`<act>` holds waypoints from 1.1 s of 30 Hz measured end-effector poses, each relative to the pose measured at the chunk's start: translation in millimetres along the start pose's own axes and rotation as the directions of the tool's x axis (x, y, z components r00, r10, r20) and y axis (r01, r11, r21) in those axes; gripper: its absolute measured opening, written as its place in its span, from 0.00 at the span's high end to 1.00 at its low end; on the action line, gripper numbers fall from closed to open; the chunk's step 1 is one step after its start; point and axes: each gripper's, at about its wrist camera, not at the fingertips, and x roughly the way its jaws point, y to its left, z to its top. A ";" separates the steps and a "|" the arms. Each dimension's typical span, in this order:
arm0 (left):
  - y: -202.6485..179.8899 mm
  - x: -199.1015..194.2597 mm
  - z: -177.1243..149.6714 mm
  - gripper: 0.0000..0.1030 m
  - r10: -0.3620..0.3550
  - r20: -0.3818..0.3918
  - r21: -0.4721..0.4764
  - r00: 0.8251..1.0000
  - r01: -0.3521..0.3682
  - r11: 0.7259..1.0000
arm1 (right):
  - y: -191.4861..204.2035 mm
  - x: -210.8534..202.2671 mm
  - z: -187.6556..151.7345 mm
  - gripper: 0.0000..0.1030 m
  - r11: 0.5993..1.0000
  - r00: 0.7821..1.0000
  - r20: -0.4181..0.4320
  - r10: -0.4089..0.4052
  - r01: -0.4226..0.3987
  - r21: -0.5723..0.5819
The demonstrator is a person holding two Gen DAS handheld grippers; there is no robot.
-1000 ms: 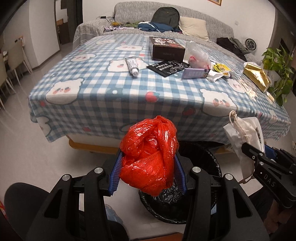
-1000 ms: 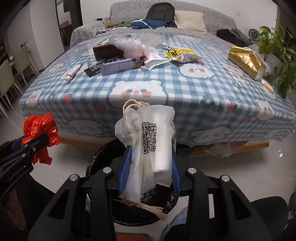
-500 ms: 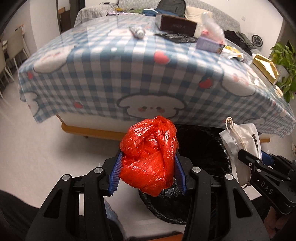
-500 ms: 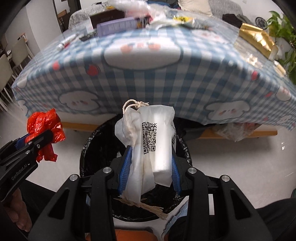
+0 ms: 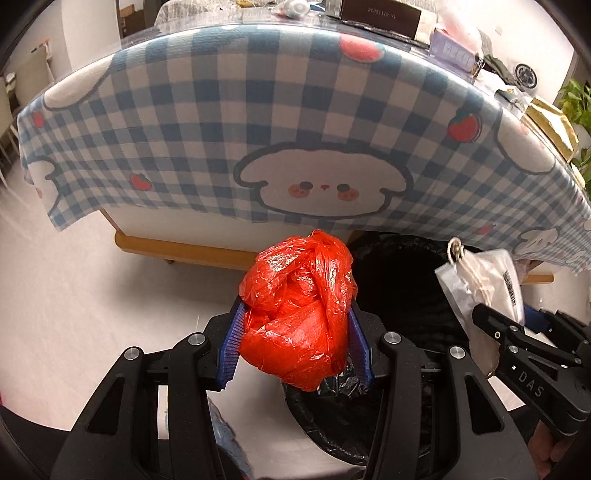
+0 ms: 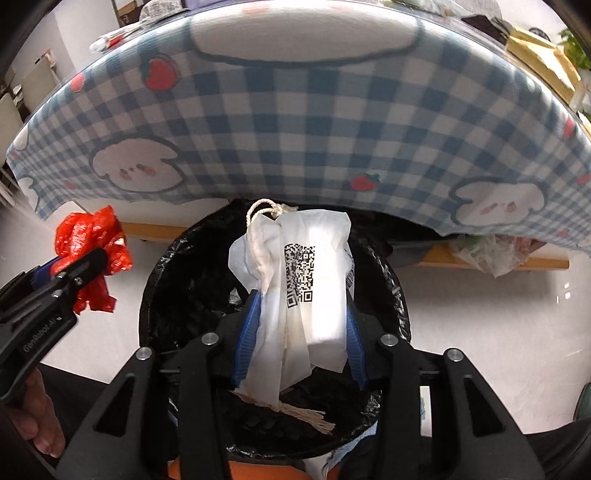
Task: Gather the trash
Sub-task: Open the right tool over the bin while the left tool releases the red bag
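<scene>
My left gripper (image 5: 295, 343) is shut on a crumpled red plastic bag (image 5: 299, 310), held just left of and above the rim of a black-lined trash bin (image 5: 417, 295). My right gripper (image 6: 301, 332) is shut on a white drawstring bag with a QR code (image 6: 299, 280), held right over the open trash bin (image 6: 177, 291). The red bag (image 6: 92, 247) and left gripper (image 6: 79, 269) show at the left of the right wrist view. The white bag (image 5: 487, 280) and right gripper (image 5: 491, 317) show at the right of the left wrist view.
A table with a blue checked cloth (image 5: 295, 129) overhangs the far side of the bin. On its top stand a dark box (image 5: 380, 16), a purple pack (image 5: 454, 51) and a gold packet (image 5: 550, 122). A clear plastic bag (image 6: 491, 251) lies under the table. White floor surrounds the bin.
Both grippers have dropped lower and closer to the bin with their bags still held. The table top has risen out of view and its hanging cloth now fills the upper frame.
</scene>
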 end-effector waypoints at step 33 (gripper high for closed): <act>-109.9 11.1 -5.3 0.52 -0.049 -0.030 0.134 0.998 0.053 0.990 | -112.2 -37.4 -11.7 0.07 0.979 0.986 0.096 -0.138 0.121 0.161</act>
